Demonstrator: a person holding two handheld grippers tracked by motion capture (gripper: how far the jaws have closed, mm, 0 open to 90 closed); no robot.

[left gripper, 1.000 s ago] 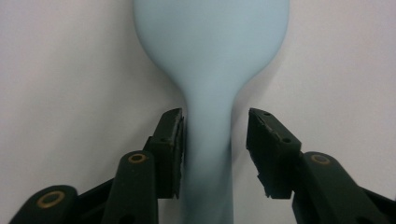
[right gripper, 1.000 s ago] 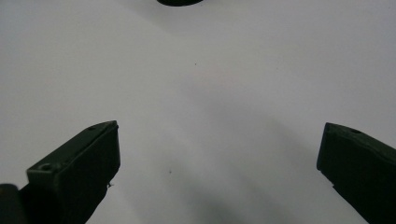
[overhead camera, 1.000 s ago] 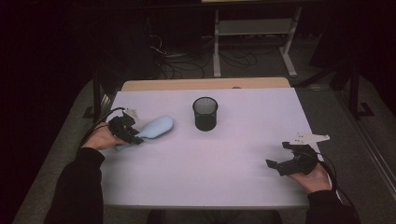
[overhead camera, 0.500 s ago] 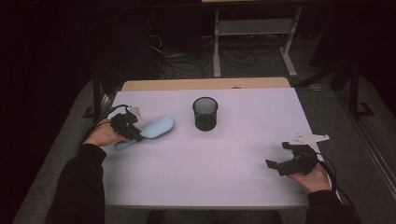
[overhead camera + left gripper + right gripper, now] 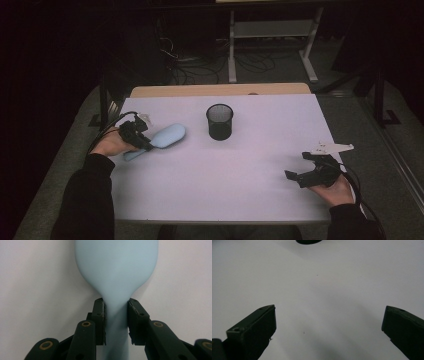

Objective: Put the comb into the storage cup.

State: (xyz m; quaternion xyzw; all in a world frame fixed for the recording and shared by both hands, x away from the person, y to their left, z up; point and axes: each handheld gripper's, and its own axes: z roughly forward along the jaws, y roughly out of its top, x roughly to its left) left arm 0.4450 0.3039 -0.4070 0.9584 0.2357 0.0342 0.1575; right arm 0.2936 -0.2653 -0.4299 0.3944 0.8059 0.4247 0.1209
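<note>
A light blue paddle-shaped thing (image 5: 169, 135) with a broad rounded head and a narrow handle lies on the white table (image 5: 225, 175) at the left. My left gripper (image 5: 145, 145) is at its handle end. In the left gripper view the jaws have just been closing, and both pads now press on the narrow neck of the blue thing (image 5: 116, 265), so the left gripper (image 5: 116, 302) is shut on it. My right gripper (image 5: 297, 166) rests low at the table's right front, open. Its jaws stand wide in the right gripper view (image 5: 329, 310) with bare table between them.
A black mesh cup (image 5: 219, 121) stands upright at the middle back of the table; its base edge shows at the top of the right gripper view (image 5: 308, 241). Beyond the far edge are a wooden strip, floor cables and a metal stand.
The left gripper has edged slightly toward the blue thing's head and sits tighter on the handle. The right hand and the cup have not moved.
</note>
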